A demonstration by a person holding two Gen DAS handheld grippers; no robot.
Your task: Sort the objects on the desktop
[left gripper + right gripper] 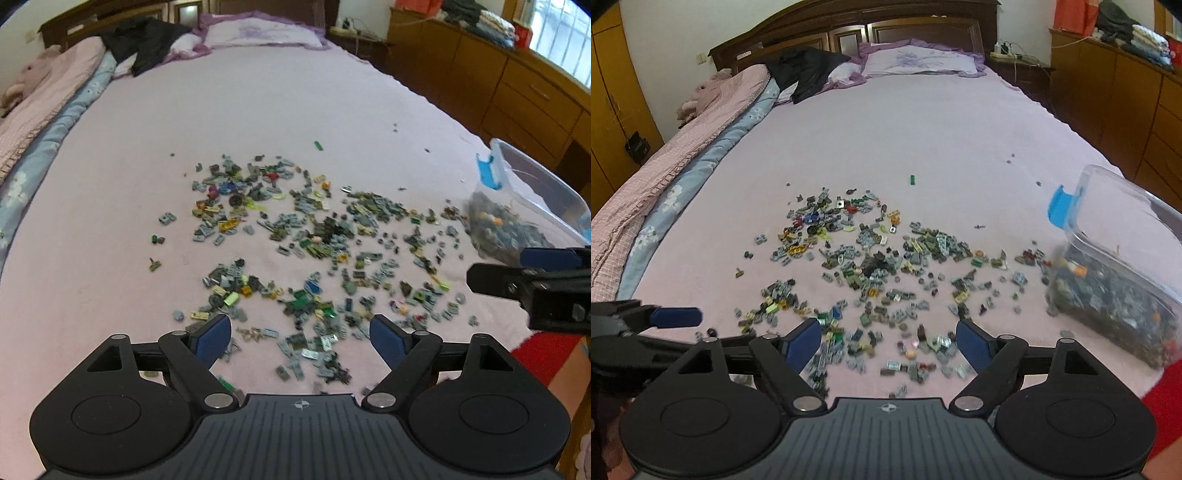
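Both my left gripper [300,334] and right gripper [888,341] hang spread and empty over the near edge of the brick scatter [314,251], which lies on the bed [258,110]; the bin [1126,266] sits right of the scatter, part-filled. The risk, I judge, is that small bricks slip from the pads or get pushed into the soft sheet. Beyond the scatter the bed is bare; right of the bin it drops off.

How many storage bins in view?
1. The clear plastic bin, blue latch, sits on the bed's right edge, partly filled with small bricks, beside the scattered brick pile. Others may lie off-frame.
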